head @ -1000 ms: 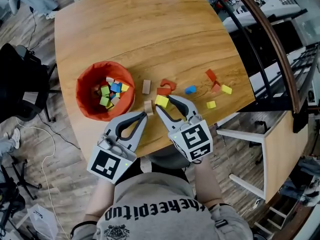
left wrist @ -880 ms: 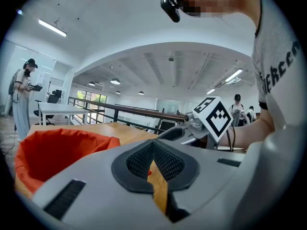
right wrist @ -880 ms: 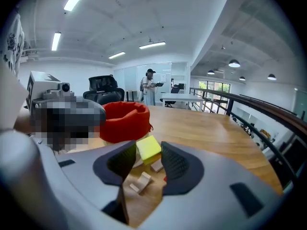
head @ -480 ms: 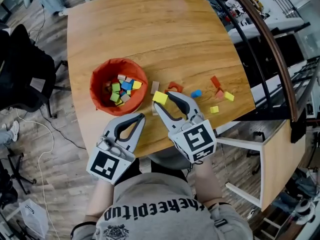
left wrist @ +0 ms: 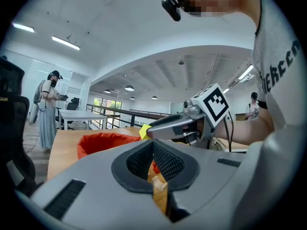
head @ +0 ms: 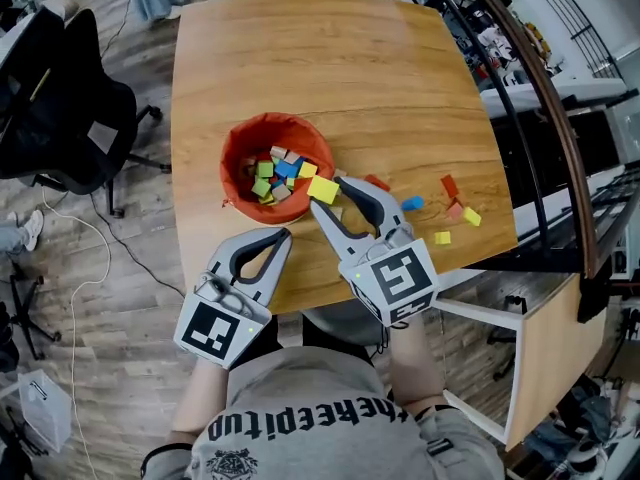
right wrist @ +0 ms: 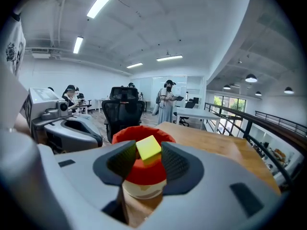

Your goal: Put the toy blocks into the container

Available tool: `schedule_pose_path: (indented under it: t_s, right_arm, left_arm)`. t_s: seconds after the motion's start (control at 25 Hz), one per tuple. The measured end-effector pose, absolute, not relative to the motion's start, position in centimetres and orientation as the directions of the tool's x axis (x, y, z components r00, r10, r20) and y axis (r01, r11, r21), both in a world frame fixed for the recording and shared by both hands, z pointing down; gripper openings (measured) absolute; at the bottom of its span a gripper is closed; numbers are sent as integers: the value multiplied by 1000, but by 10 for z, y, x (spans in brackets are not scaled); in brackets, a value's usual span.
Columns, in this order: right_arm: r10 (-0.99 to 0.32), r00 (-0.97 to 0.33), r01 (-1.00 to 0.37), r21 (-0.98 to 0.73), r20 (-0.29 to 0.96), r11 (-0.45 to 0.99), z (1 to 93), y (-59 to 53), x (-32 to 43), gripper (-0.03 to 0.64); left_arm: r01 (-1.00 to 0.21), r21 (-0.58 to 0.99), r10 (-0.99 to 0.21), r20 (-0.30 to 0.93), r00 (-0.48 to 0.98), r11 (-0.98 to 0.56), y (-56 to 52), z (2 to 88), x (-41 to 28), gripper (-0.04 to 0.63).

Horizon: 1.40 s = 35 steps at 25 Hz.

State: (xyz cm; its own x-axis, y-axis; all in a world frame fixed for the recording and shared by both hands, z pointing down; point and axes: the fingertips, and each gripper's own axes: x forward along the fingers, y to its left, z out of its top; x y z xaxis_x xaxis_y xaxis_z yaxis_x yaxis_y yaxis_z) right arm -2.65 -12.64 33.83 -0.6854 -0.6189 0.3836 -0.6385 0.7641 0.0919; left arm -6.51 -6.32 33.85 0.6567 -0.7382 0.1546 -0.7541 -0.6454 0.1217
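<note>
a: which step is in hand?
b: carry step, it is judged. a yellow block [right wrist: 148,148] is clamped betw. the jaws of the right tool [head: 324,204]. it is held off the desk [head: 330,58], just by the lower-right rim of the orange container [head: 272,121], centre-left in the head view.
a: and the left tool?
b: the left tool [head: 286,234] is pressed shut w/ nothing held, lower left, near the desk edge.
a: what is called for next?
b: the block is to be brought over the opening, above the blocks already inside [head: 285,168], then the jaws are to be spread. little travel seems needed. several loose blocks [head: 470,216] are left at centre right.
a: any writing?
b: no brand or label is seen on blocks or container. the shirt print [head: 305,420] at frame bottom is read as approx. "thekeepitup", upside down. no text is carried by the square markers [head: 398,276].
</note>
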Motion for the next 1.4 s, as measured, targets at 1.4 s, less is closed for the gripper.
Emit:
schedule_pose_path:
  t_s: [1.4]
  right_arm:
    - [-614,-715,-636,54,335,770,344,-127,-70,107]
  left_arm:
    - [-829,113,-812,167,559,-547,-39,341,-113,14]
